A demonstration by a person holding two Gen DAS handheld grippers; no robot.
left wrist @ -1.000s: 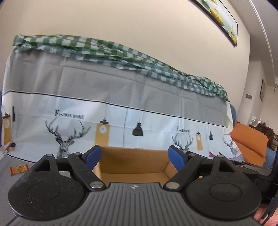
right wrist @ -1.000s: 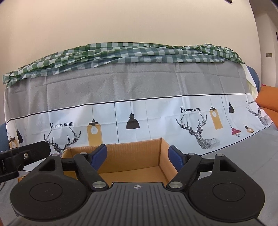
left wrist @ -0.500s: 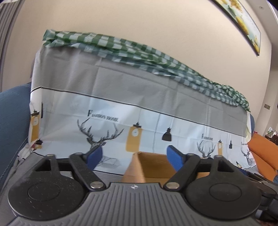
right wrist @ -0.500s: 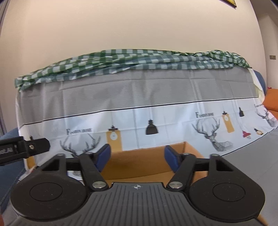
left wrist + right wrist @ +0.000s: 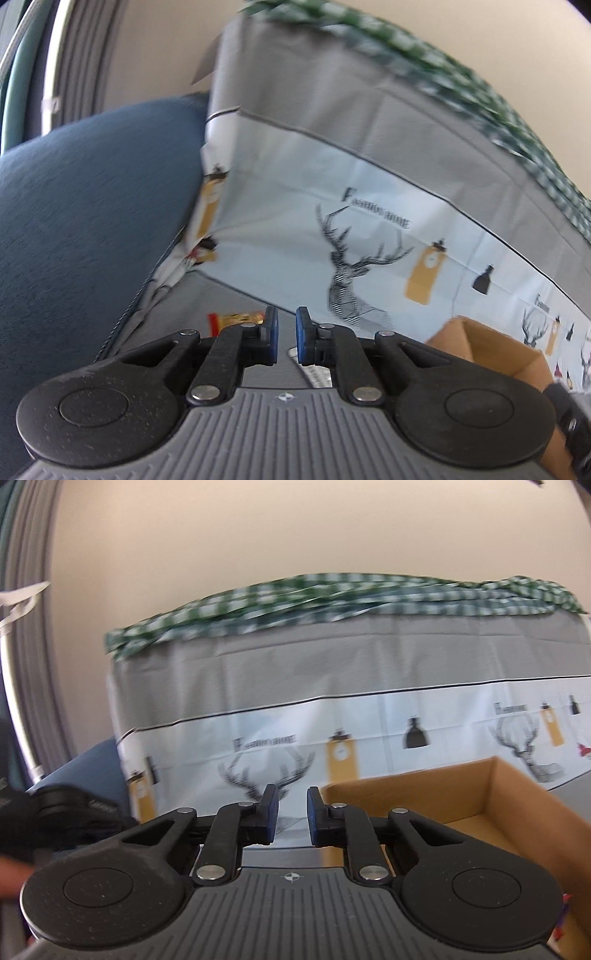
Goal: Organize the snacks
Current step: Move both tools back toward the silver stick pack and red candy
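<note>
The left gripper (image 5: 286, 334) is pointing down at the grey cloth-covered surface (image 5: 192, 295), jaws drawn together on nothing. A red-and-yellow snack wrapper (image 5: 236, 318) is lying just beyond its left finger, lower centre. The right gripper (image 5: 290, 816) is likewise closed and empty, with the open brown cardboard box (image 5: 491, 805) sitting at lower right.

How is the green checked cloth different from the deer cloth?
The green checked cloth lies bunched along the top; the deer cloth hangs flat below it. The checked one has only squares; the deer one is grey and white with deer, lamps and words. Both drape the same piece of furniture.
</note>
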